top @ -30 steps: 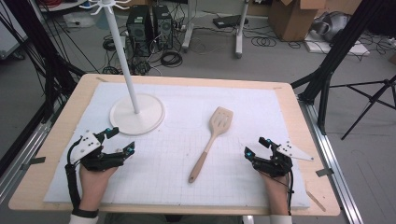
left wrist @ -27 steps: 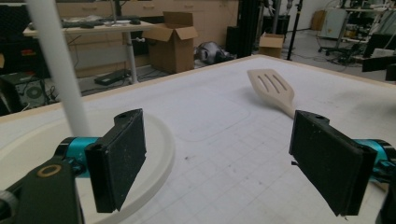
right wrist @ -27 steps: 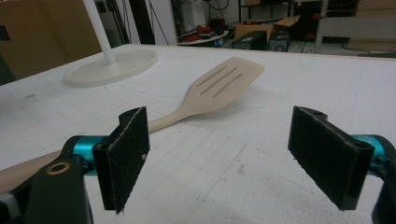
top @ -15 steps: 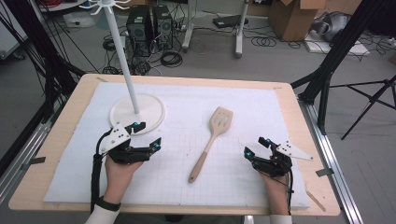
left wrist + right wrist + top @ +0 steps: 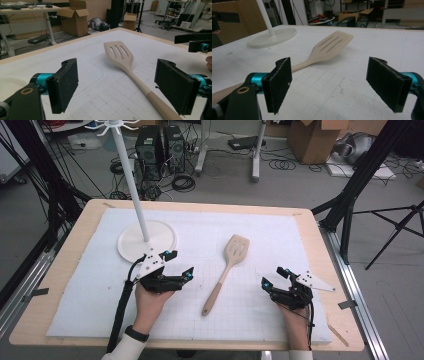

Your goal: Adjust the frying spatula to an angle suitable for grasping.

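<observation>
Lining up on the spatula handle

Our left gripper [image 5: 176,270], jaws spread wide, nears the spatula [image 5: 130,66]; we centre the handle between them; right gripper [image 5: 272,279] waits, spread.

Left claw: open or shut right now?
Open. In the left gripper view the left claw has its jaws spread wide, with the spatula lying on the mat between them, untouched.

A white rack stand [image 5: 146,240] with a tall pole stood on the bench's [image 5: 70,270] white gridded mat [image 5: 280,245]. Beyond, cardboard boxes [image 5: 312,137], computer towers [image 5: 160,147] and cables [image 5: 182,182] lay on the floor.
</observation>
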`<state>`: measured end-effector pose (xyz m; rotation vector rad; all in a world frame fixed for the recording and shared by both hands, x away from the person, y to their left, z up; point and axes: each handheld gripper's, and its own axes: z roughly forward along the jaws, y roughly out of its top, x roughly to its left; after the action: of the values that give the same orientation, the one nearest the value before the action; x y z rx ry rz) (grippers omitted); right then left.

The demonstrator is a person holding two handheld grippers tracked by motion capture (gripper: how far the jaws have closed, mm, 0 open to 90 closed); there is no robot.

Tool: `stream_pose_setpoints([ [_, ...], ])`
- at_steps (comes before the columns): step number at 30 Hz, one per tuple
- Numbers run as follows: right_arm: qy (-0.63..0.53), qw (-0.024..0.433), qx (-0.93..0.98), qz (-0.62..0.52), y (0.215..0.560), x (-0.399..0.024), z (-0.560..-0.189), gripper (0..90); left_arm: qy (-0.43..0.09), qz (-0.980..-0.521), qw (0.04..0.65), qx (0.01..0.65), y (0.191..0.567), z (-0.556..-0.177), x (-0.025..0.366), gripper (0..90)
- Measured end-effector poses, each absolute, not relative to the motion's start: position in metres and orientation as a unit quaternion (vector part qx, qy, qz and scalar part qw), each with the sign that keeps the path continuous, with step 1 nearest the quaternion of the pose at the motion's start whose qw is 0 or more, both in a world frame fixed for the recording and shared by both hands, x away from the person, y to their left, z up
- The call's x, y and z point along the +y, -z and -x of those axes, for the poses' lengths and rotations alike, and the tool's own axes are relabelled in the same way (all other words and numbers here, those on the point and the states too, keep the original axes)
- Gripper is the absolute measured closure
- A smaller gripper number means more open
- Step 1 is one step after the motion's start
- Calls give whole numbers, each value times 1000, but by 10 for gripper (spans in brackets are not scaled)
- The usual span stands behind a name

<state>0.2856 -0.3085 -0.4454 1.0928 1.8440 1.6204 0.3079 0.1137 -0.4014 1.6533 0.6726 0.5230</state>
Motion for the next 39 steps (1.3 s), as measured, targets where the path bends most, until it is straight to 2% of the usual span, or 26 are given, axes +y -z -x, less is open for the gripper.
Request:
stream_pose_setpoints([
  [10, -586, 226, 669, -397, 446, -308, -286, 195, -210, -727, 589, 285, 409, -313, 74, 198],
  [16, -586, 227, 669, -397, 446, -308, -286, 195, -196, -739, 572, 297, 417, -316, 57, 229],
  [26, -586, 228, 668, -399, 446, -308, -286, 195, -168, -780, 514, 315, 429, -319, 31, 298],
  [39, -586, 226, 668, -400, 446, -308, -286, 195, -157, -837, 415, 319, 437, -324, -2, 442],
])
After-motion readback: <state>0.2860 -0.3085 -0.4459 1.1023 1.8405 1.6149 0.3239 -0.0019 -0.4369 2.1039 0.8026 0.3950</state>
